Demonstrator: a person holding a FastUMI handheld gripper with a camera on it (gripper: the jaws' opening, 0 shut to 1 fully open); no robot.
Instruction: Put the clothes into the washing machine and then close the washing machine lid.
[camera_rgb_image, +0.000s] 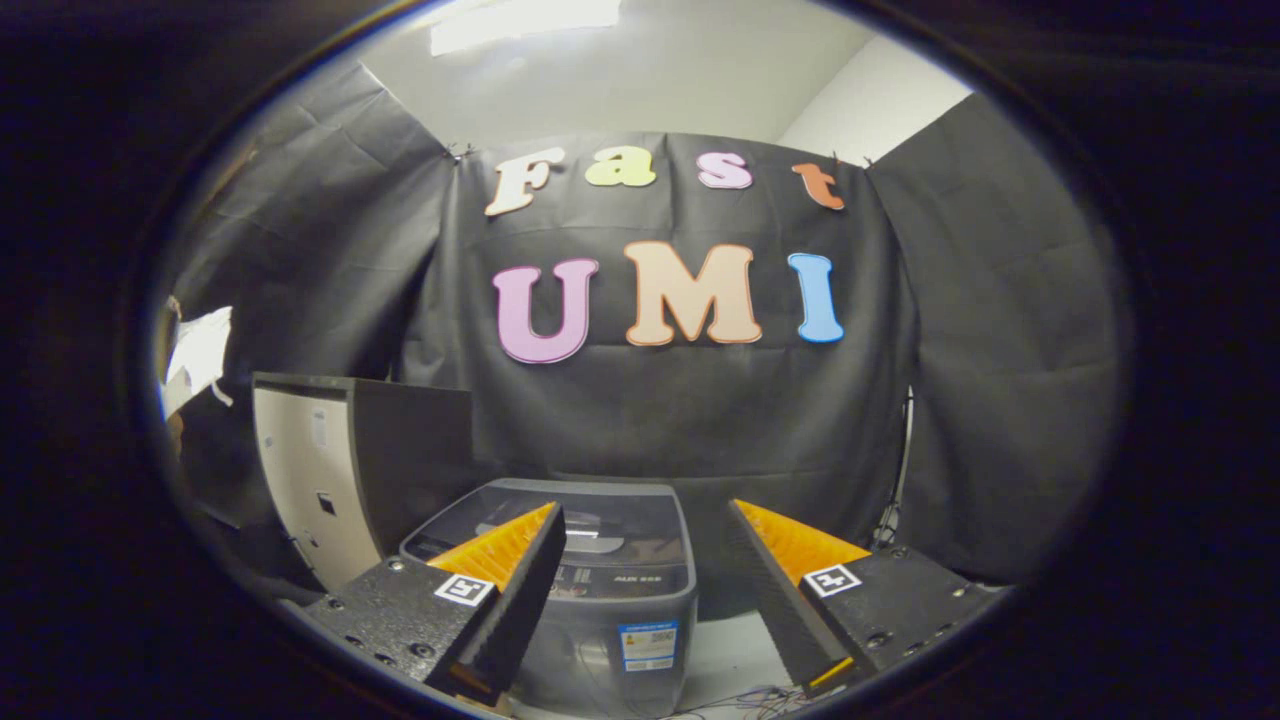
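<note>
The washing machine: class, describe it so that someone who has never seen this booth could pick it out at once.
Start at the black cloth wall at the back. On the floor before it, beyond the open gripper, stands the washing machine, a small grey top-loader with its dark lid down. Unlike the taller pale-fronted cabinet to its left, it is low, with a sticker on its front.
</note>
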